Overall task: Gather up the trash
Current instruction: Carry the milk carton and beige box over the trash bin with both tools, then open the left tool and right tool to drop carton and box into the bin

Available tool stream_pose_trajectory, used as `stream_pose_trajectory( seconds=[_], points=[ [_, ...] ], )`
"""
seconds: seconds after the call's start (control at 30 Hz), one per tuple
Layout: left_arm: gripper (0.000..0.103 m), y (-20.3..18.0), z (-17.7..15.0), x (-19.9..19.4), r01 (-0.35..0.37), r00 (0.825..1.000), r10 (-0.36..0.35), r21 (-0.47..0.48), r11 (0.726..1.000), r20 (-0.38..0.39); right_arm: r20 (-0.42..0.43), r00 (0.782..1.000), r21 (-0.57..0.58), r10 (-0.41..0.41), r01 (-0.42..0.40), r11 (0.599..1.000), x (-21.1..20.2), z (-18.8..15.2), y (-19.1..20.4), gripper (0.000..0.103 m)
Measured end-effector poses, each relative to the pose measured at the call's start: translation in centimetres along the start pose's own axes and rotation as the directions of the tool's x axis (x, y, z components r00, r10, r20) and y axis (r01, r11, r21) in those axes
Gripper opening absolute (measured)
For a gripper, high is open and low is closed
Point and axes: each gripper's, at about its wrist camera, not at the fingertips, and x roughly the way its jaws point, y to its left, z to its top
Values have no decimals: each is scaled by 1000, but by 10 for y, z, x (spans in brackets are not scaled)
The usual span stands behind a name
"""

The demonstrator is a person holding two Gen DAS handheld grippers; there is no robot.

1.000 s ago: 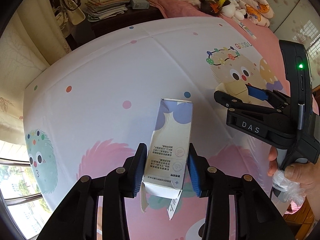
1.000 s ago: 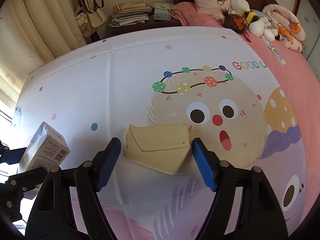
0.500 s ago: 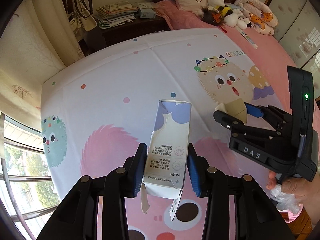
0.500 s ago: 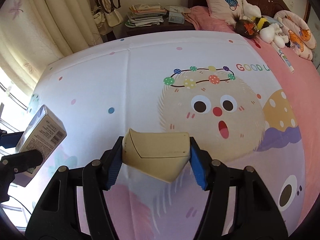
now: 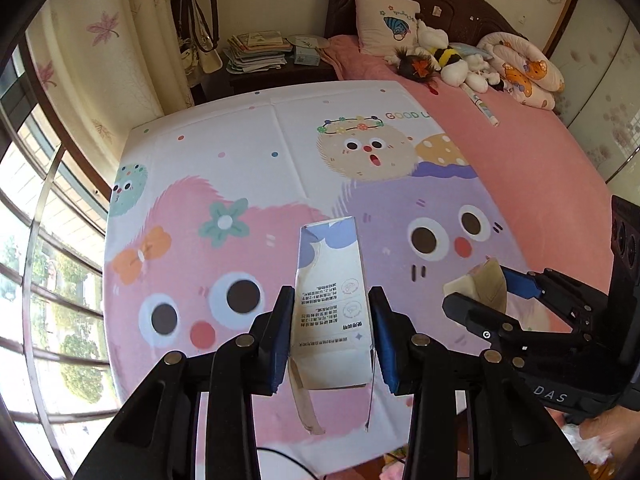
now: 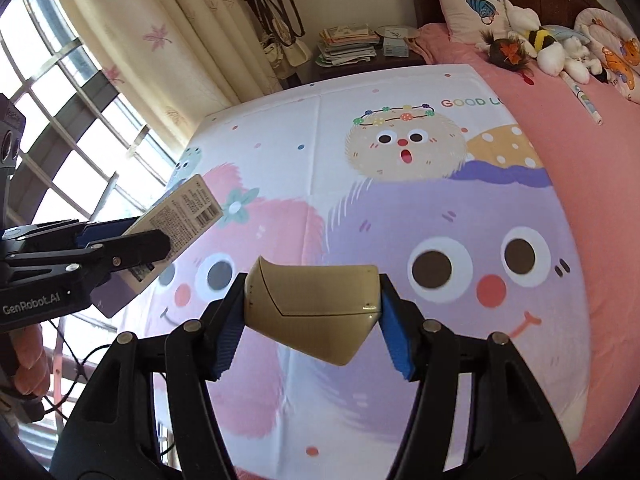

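Left wrist view: my left gripper [image 5: 331,328] is clamped on a carton [image 5: 330,308], its open bottom flap cut off behind the fingers; my right gripper [image 6: 312,320] pinches a tan box [image 6: 312,312] above the bedsheet [image 6: 400,208].

We're in bright daylight here, pouring through the barred window [image 5: 44,248] on the left, where the panes blow out to near white. The cartoon-printed white and pink bedsheet [image 5: 280,152] is evenly lit with only soft shadows. We get a small glint on the glossy beige folded carton [image 6: 316,308] and a pale sheen on the tall white and purple printed box [image 5: 330,300]. Fisheye bending curves everything, corners fall to black, and detail softens toward the rim.
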Motion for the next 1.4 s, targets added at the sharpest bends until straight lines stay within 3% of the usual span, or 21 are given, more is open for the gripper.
stream_pose_trajectory(
  seconds=[0.13,0.33,0.6,0.87,1.17,1.4],
  points=[
    [37,-42,-58,-28,-20,1000,20,-36,999,16,-7,999,-74,52,-53,996,-53,-45,-8,58],
    [37,-85,-144,-52,-16,998,10,-110,994,-56,-50,994,-123,98,-104,987,-115,-119,-18,58],
    [37,-104,-230,-59,-35,986,22,-77,996,-164,-155,982,-128,108,-128,984,-144,-213,-22,58],
    [37,-108,-304,7,25,957,-52,-95,995,-284,-277,957,-11,86,-93,996,-96,-286,-34,58],
    [37,-118,-376,133,104,925,-113,-43,994,-363,-337,942,106,5,33,994,1,-359,-71,58],
    [37,-119,-416,231,105,899,-118,-54,993,-422,-391,920,230,-21,120,966,85,-419,-122,58]
  ],
)
